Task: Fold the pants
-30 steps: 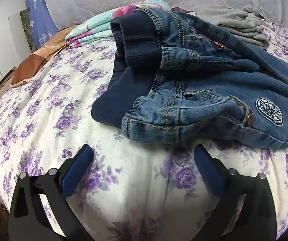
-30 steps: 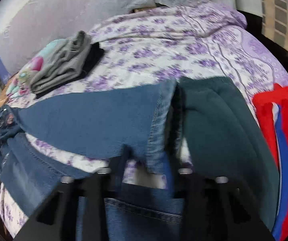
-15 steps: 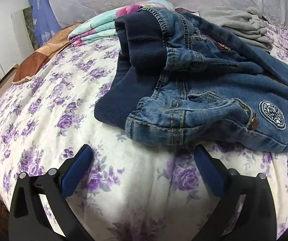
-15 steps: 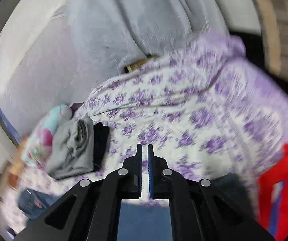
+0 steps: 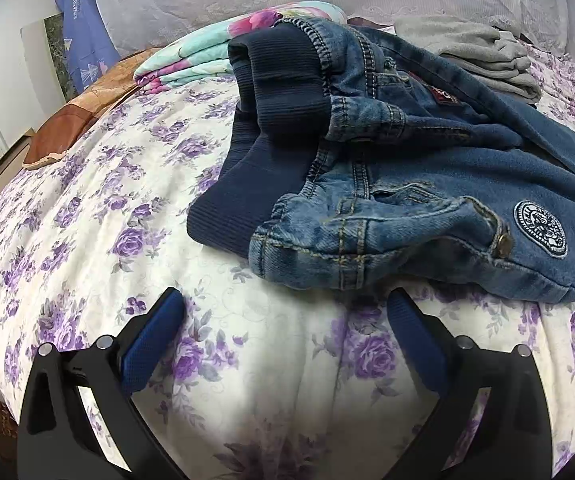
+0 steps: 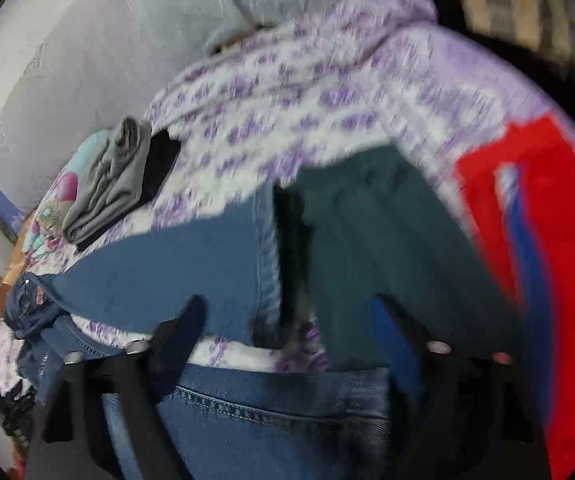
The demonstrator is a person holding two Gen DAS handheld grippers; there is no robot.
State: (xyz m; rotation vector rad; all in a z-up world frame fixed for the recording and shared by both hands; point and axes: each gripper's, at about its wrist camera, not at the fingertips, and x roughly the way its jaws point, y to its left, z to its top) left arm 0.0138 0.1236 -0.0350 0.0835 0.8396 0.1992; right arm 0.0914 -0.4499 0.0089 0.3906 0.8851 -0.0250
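Two grippers face the jeans, which lie crumpled on the floral bedspread. The left gripper stands wide apart and empty, poised over bare bedspread just short of the jeans' waistband, touching no cloth. The right gripper is blurred; its jaws are opening, spread to either side of one leg's hem without pressing on it, while another denim hem crosses below them. Beyond the jeans, seen from the left, sit a grey folded garment and a pink-and-turquoise folded cloth. Beside the jeans' leg end, in the right view, lie a dark green garment and, farther out, a red garment.
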